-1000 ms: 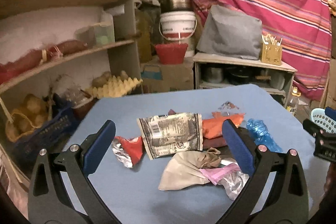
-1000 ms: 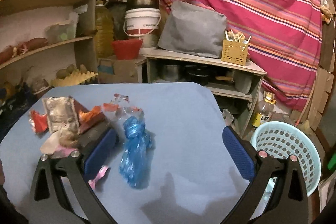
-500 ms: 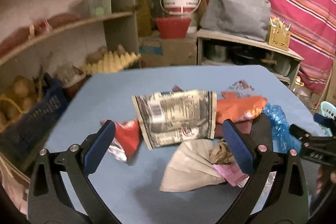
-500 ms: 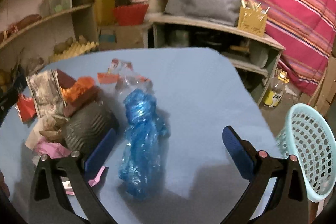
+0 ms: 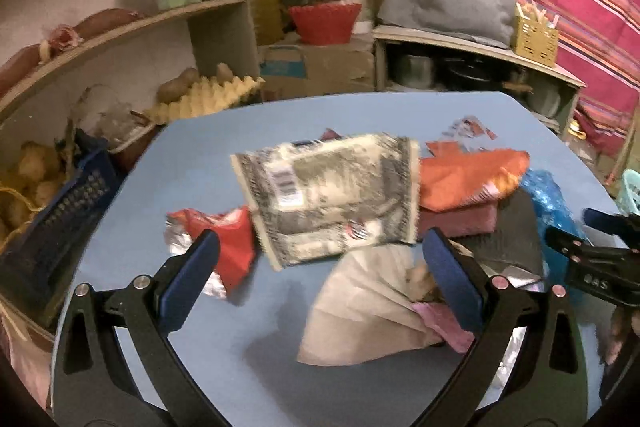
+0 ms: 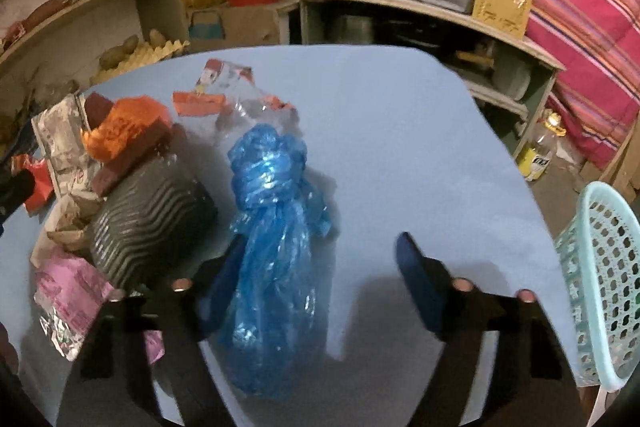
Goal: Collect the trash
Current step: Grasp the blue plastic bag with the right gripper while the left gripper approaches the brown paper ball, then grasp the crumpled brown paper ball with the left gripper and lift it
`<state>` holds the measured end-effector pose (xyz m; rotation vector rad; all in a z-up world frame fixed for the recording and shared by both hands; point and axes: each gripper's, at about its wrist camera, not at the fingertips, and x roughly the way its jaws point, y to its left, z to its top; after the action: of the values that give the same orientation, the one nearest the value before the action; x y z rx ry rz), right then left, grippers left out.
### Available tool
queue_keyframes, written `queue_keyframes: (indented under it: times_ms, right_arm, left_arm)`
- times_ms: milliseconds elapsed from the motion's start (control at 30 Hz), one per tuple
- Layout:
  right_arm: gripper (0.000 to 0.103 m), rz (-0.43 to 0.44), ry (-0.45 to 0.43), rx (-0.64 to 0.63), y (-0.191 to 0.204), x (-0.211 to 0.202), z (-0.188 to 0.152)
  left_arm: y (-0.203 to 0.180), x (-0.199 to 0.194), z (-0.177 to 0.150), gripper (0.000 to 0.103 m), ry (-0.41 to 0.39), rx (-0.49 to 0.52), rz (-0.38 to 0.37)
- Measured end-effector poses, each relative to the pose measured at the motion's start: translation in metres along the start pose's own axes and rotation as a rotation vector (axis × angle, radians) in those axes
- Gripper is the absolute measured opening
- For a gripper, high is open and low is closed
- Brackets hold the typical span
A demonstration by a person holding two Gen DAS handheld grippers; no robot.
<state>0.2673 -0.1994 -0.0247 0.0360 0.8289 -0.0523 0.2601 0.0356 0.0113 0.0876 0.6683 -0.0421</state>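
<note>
Hovering, left view: left hand-held gripper (image 5: 316,263) spread wide, empty, above printed snack wrapper (image 5: 332,195) and beige paper bag (image 5: 360,311) on blue tabletop (image 5: 192,147); pick one piece.

Right view: right hand-held gripper (image 6: 316,267) jaws just narrowing, not yet pinching, left finger beside crumpled blue plastic bag (image 6: 272,239); centre bag before squeezing. Mint laundry-style basket (image 6: 600,279) off tabletop's right edge, likely bin.

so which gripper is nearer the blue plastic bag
Right. The right gripper has the blue plastic bag between its open fingers, its jaws just closing in. The left gripper sits over the beige bag, with the blue one off to its right.
</note>
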Motion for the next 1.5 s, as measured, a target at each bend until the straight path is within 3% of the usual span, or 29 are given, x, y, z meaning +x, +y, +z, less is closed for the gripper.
queue_keyframes:
  times_ms: [133,267,367,633,700,900,967,1167,1233,1500]
  right_arm:
    - [0.041,0.052,0.021,-0.010,0.001,0.002,-0.003]
    - [0.023,0.085,0.012,-0.012,-0.003,-0.001,-0.004]
    - [0.017,0.096,-0.015,-0.019,-0.008,-0.007,-0.003]
    - [0.015,0.084,-0.096,-0.013,-0.033,-0.031,0.000]
    - [0.015,0.083,-0.095,0.004,-0.042,-0.033,-0.001]
    - [0.015,0.072,-0.098,0.027,-0.062,-0.034,-0.005]
    - [0.015,0.068,-0.106,0.030,-0.068,-0.038,-0.007]
    - [0.015,0.057,-0.123,0.030,-0.077,-0.045,-0.013]
    - [0.015,0.055,-0.130,0.029,-0.078,-0.047,-0.014]
    - [0.015,0.074,-0.171,0.063,-0.089,-0.057,-0.013]
  left_arm:
    - [-0.014,0.001,-0.005,0.098,0.002,0.025,-0.021]
    - [-0.025,0.002,-0.008,0.098,-0.002,0.045,-0.022]
    - [-0.030,0.002,-0.009,0.098,0.009,0.043,-0.051]
    - [-0.045,0.005,-0.011,0.096,0.017,0.091,-0.055]
    - [-0.046,0.007,-0.010,0.083,0.031,0.085,-0.077]
    - [-0.043,0.016,-0.018,0.072,0.108,0.059,-0.145]
    - [-0.043,0.015,-0.021,0.071,0.103,0.067,-0.141]
    - [-0.045,0.012,-0.026,0.051,0.109,0.082,-0.187]
    - [-0.050,0.009,-0.026,0.040,0.103,0.107,-0.192]
    - [-0.043,0.002,-0.019,0.038,0.068,0.093,-0.176]
